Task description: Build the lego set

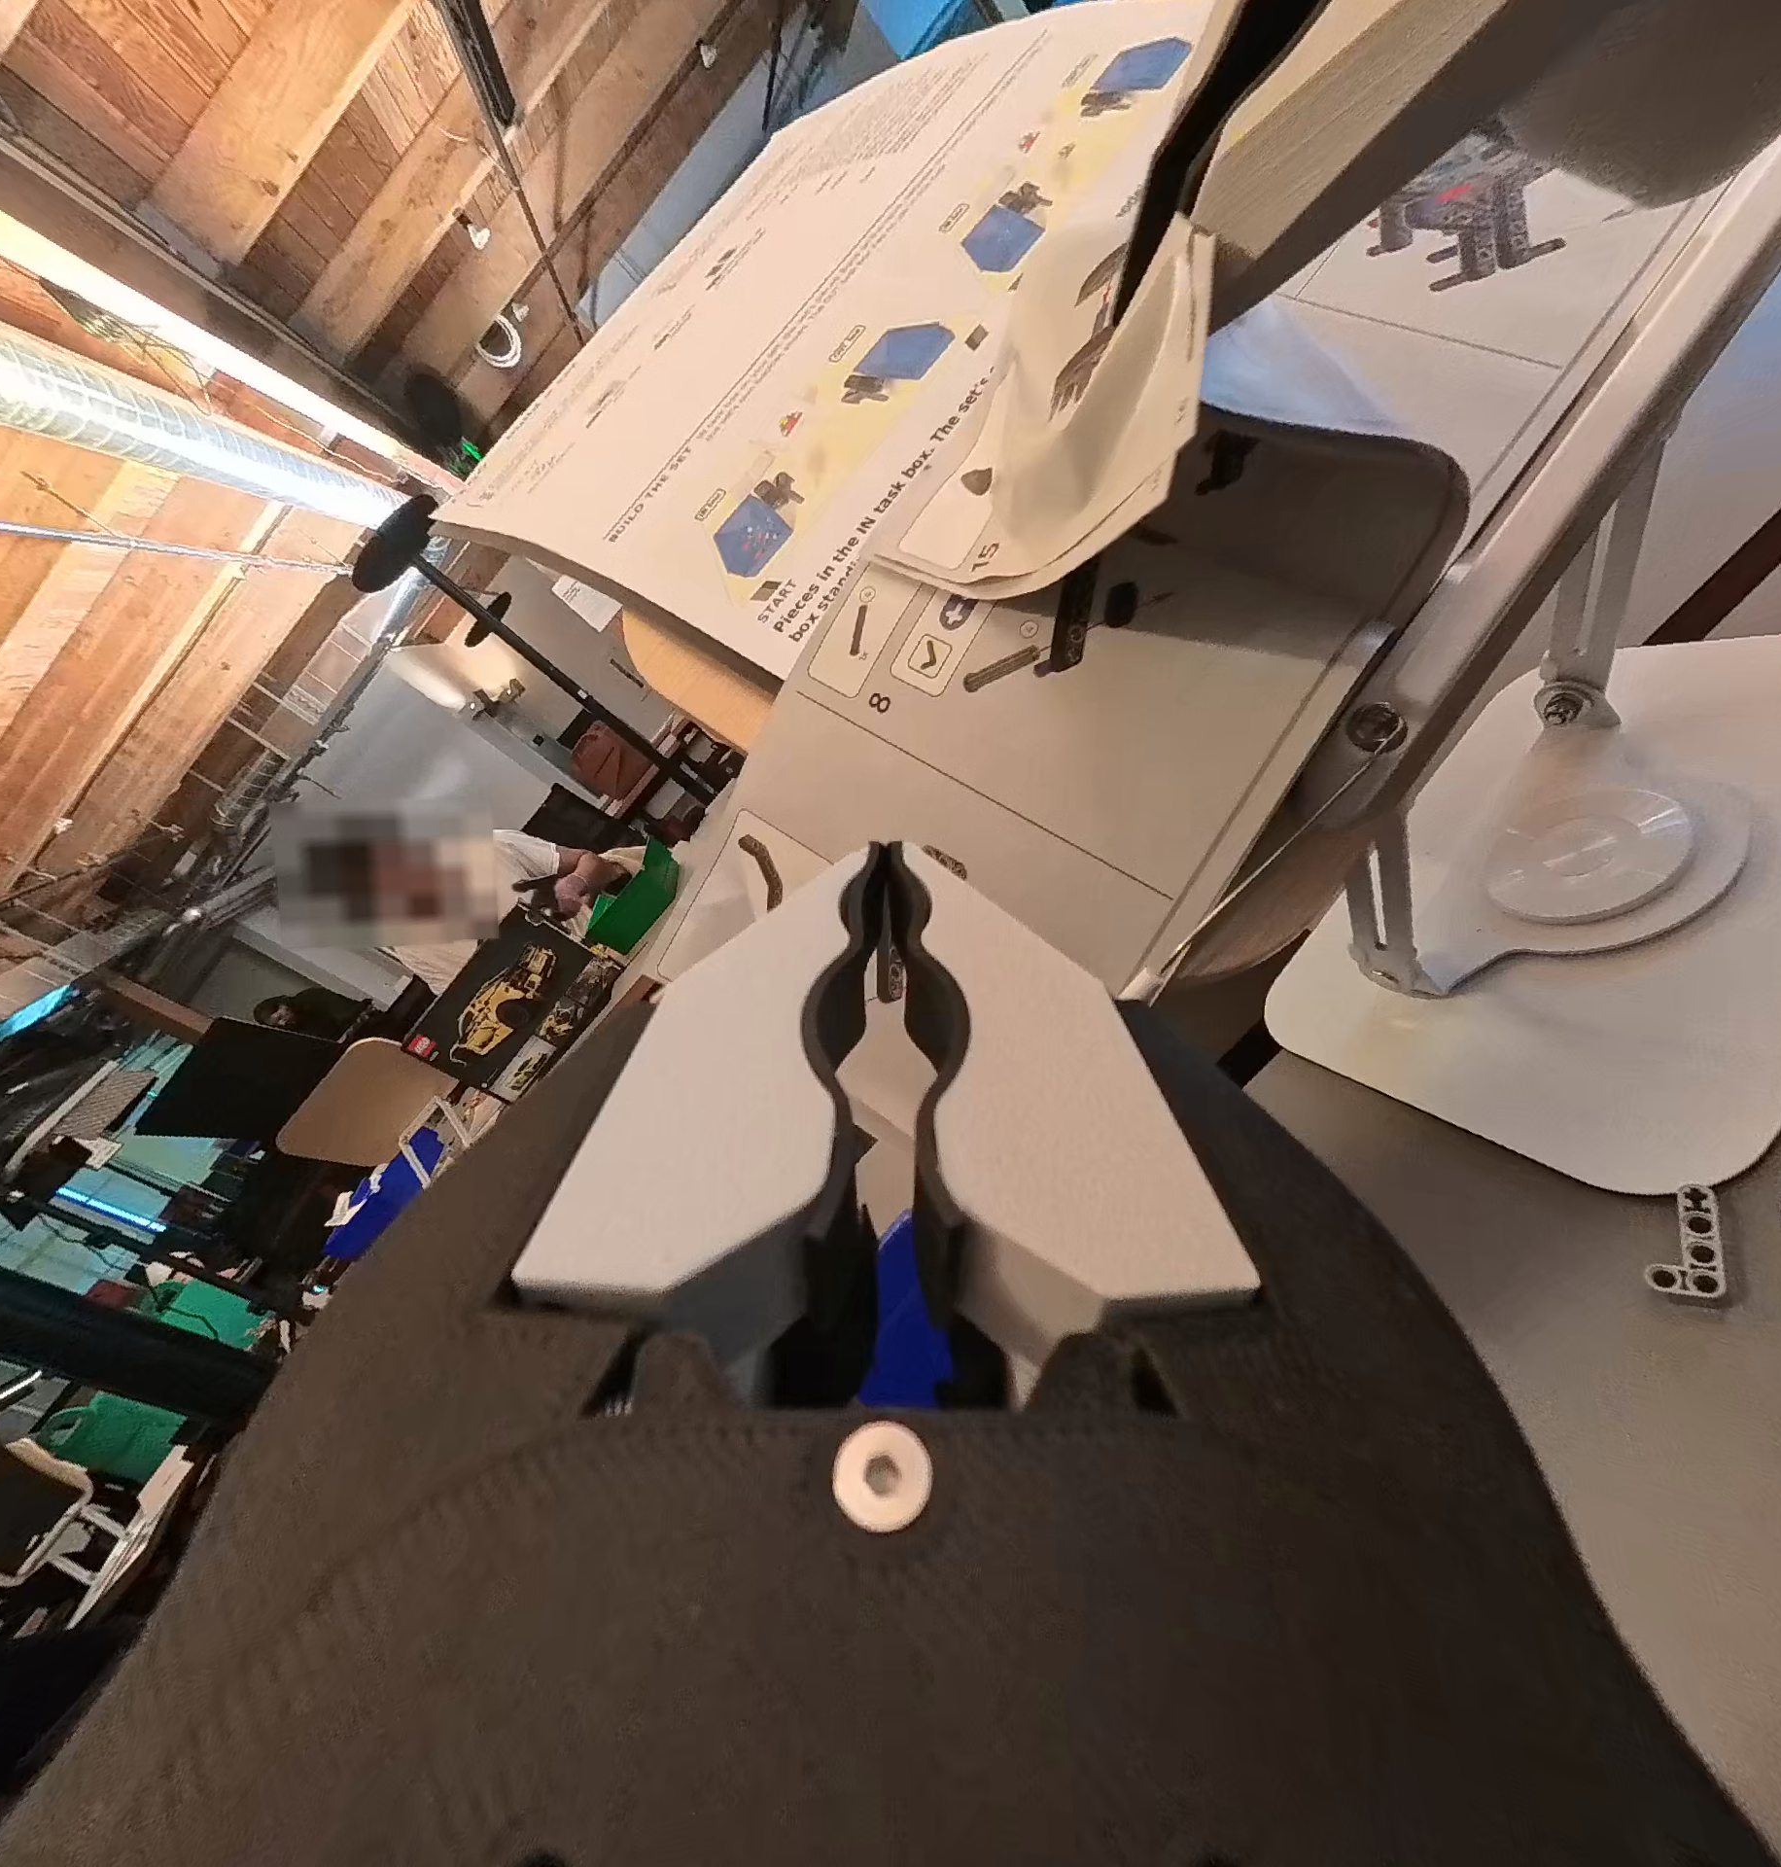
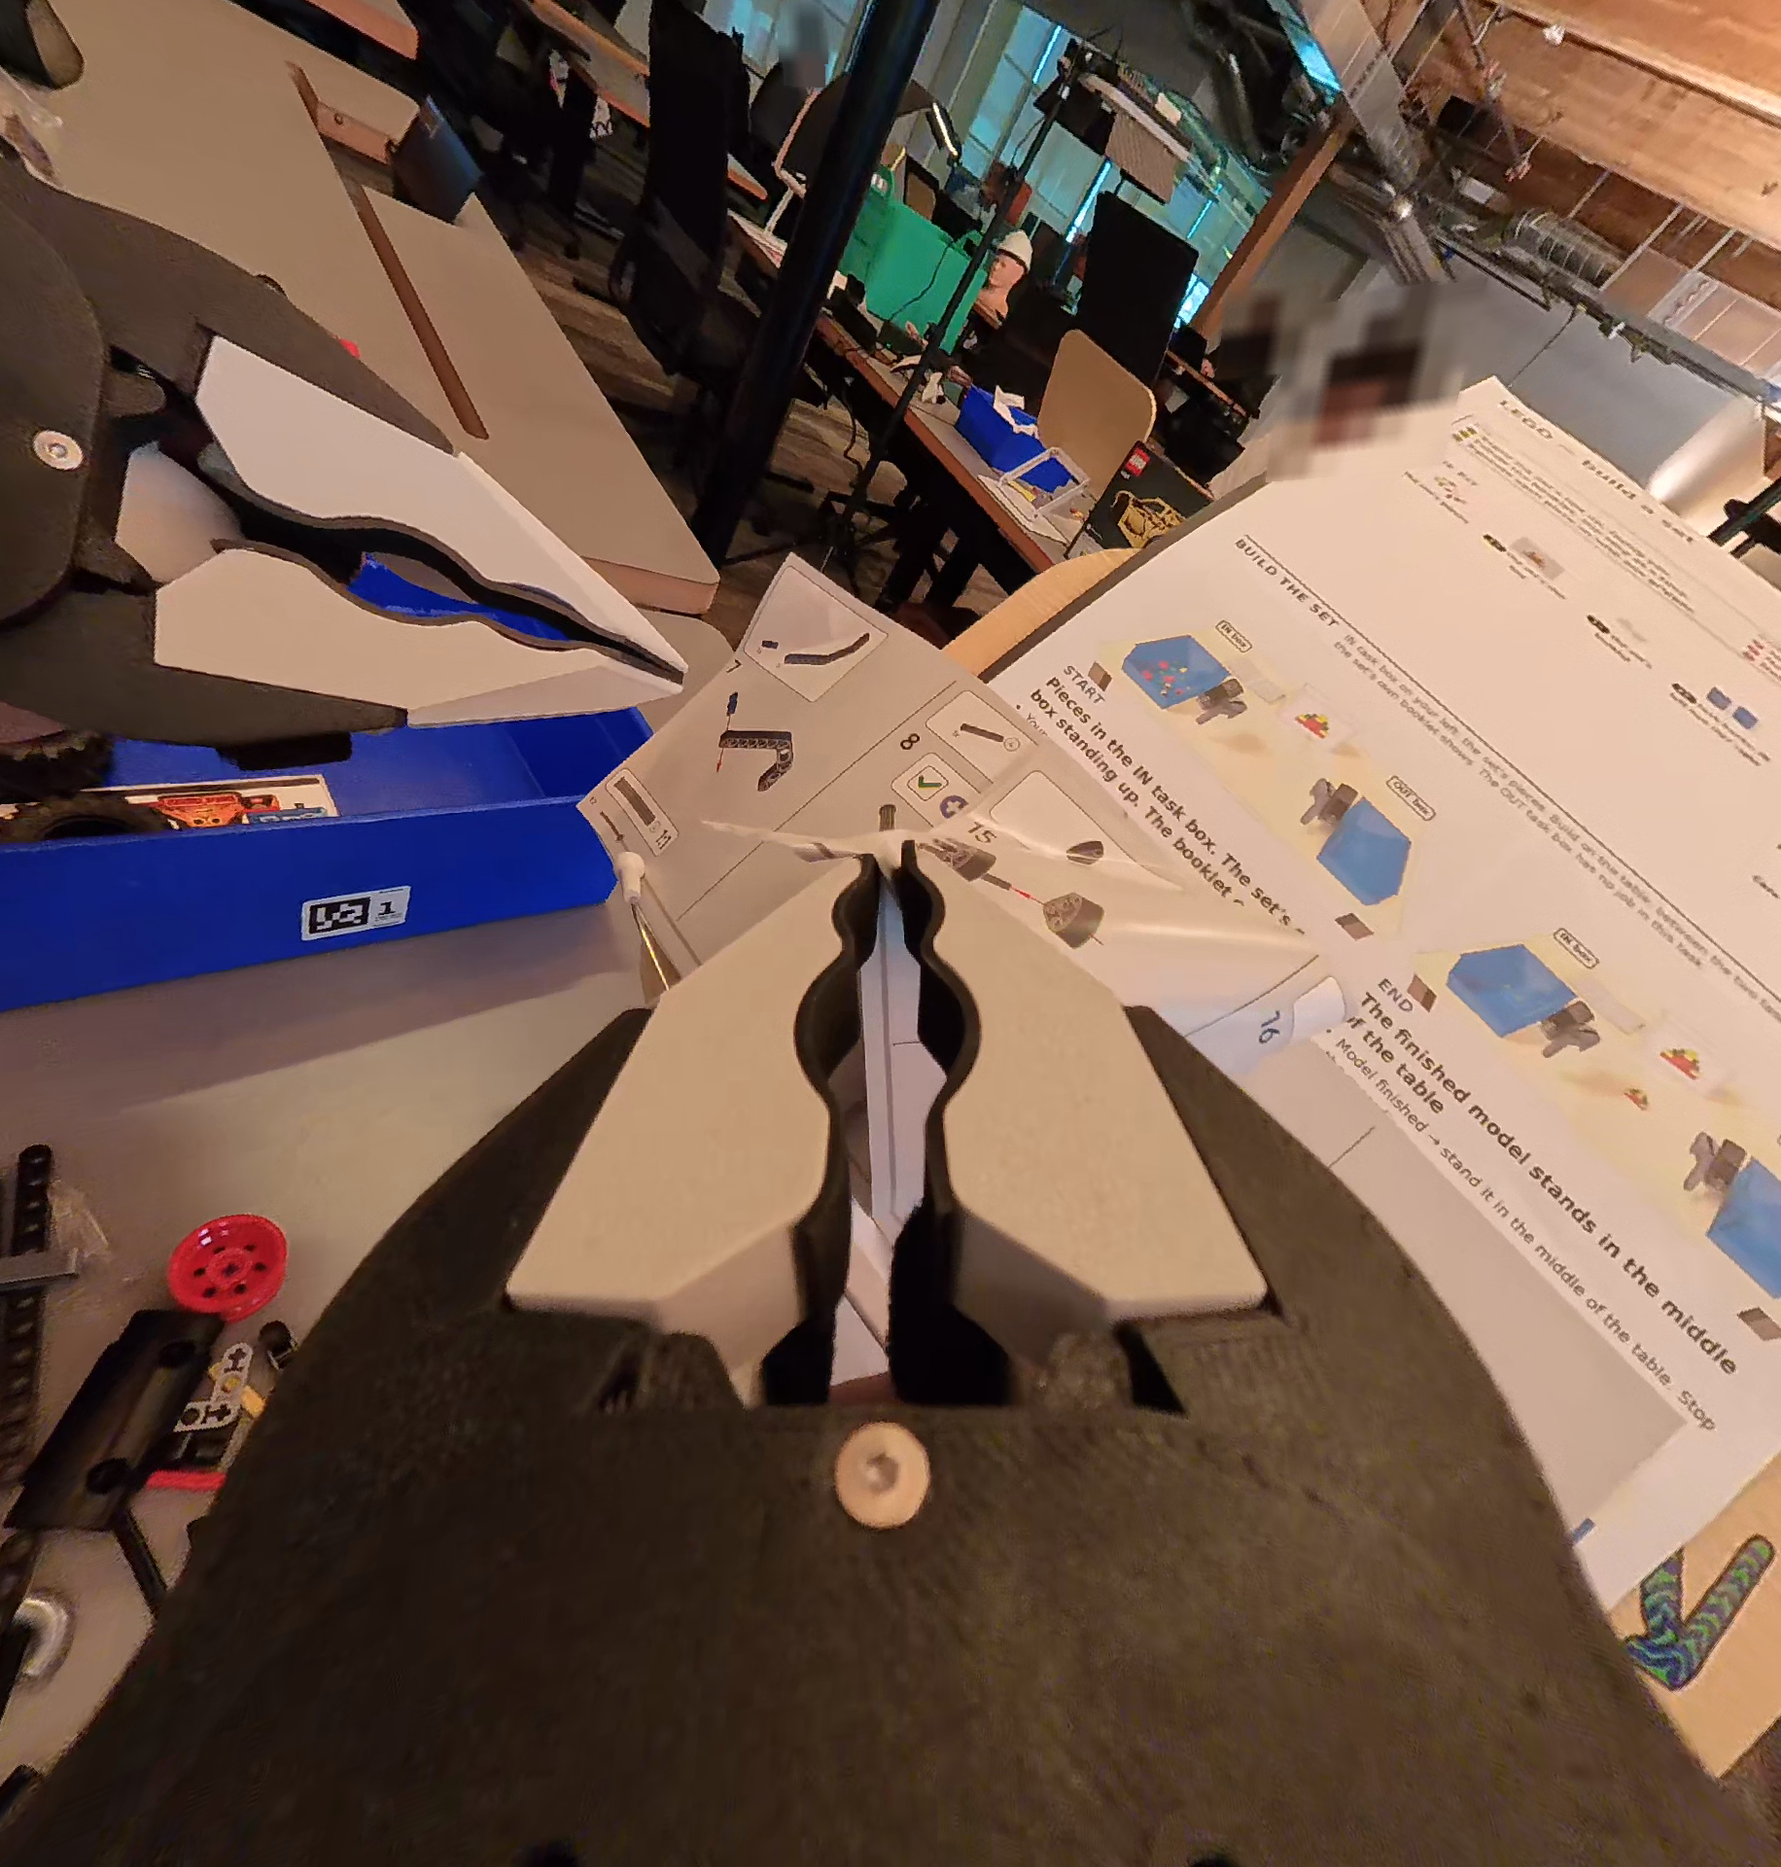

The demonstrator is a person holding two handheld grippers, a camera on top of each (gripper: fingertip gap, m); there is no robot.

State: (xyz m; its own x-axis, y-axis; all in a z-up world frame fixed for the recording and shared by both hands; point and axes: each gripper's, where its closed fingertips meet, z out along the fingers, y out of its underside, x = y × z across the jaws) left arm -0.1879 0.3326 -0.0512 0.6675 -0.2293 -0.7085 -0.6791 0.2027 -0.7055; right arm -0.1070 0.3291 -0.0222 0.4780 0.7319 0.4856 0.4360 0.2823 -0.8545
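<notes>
Page-turning step: right gripper (image 2: 892, 859) pinches a booklet (image 2: 826, 768) page edge, mid-lift (page curled). Left gripper (image 1: 884, 854) hovers closed and empty just left of the booklet. Loose parts (image 2: 109, 1344) lie left of the booklet, untouched. Next: flip the page flat, release.

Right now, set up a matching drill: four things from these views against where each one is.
Things:
1. booklet page
2. red wheel
3. blue box
4. grey angled piece

Places:
A. on the table beside black beams
B. pinched in the right gripper
C. under the left gripper
D. on the table near the white stand base

Pairs: 1-B, 2-A, 3-C, 4-D
</notes>
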